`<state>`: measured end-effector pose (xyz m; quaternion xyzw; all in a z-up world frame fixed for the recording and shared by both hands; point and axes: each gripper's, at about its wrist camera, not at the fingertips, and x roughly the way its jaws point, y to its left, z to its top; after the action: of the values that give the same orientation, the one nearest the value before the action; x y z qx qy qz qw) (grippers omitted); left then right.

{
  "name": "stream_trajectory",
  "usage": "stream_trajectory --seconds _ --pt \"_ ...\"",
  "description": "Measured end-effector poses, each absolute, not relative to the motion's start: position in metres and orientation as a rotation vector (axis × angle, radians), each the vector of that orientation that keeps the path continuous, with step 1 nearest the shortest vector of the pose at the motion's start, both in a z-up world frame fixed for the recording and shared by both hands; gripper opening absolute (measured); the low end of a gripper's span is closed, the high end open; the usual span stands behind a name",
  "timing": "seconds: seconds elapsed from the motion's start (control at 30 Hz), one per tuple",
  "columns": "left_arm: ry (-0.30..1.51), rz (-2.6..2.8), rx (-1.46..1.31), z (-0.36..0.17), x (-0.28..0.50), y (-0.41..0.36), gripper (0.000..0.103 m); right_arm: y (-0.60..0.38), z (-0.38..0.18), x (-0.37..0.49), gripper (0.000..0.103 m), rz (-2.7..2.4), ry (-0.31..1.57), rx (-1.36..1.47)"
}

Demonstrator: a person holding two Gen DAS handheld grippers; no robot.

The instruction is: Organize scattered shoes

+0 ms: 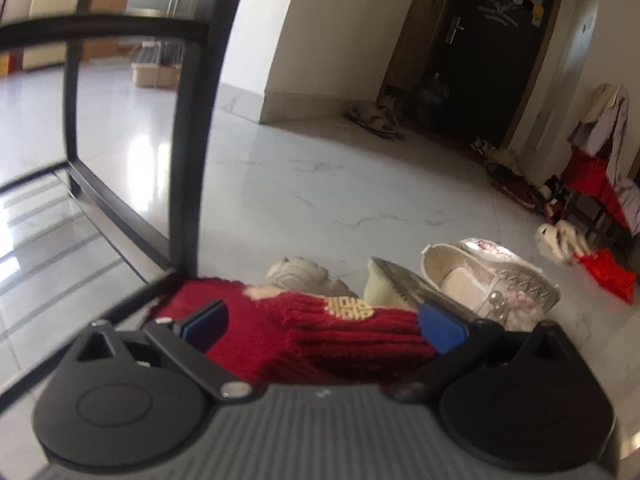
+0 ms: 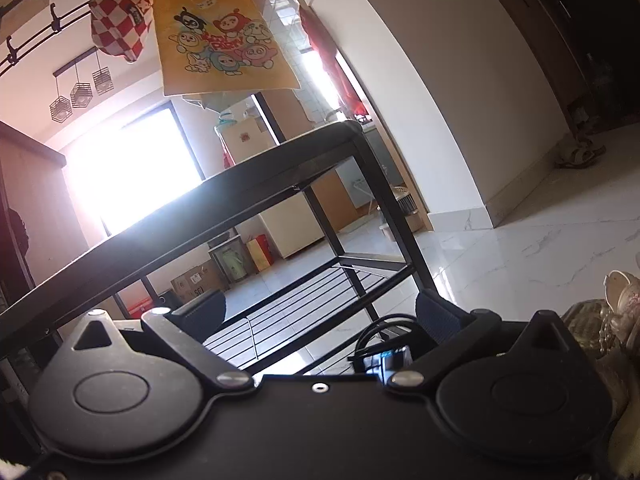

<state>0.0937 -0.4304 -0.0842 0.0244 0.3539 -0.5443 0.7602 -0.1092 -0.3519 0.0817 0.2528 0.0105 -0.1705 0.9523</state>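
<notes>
While both fingers sets gape wide, left gripper (image 1: 324,326) straddling red knit slipper (image 1: 320,340) w/o gripping, right gripper (image 2: 320,320) empty

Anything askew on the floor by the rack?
Yes. A pale sparkly shoe lies tipped on its side against its upright mate, beside the red knitted slipper. More shoes are scattered along the far wall.

slipper (image 1: 320,332): red ribbed knit | floor (image 1: 320,184): glossy marble | rack (image 2: 376,184): matt black metal

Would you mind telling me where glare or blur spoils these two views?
Right wrist view: the window is blown out, leaving the black shoe rack backlit. Left wrist view: the tiled floor glares, the red knitted slipper is blurred; both bend straight lines.
</notes>
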Motion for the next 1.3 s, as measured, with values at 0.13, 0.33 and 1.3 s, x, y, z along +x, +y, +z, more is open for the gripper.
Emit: stream_trajectory --seconds 0.13,0.33,1.3 --pt "0.894 -1.232 0.005 -0.092 0.101 -0.436 0.086 -0.354 0.079 -0.109 0.103 -0.350 0.036 0.531" --pt "0.827 -1.280 0.036 -0.087 0.091 -0.436 0.066 -0.355 0.076 -0.110 0.103 -0.360 0.043 0.540" --pt "0.614 -1.100 -0.051 -0.050 0.068 -0.356 0.031 -0.357 0.070 -0.102 0.103 -0.412 0.103 0.534"
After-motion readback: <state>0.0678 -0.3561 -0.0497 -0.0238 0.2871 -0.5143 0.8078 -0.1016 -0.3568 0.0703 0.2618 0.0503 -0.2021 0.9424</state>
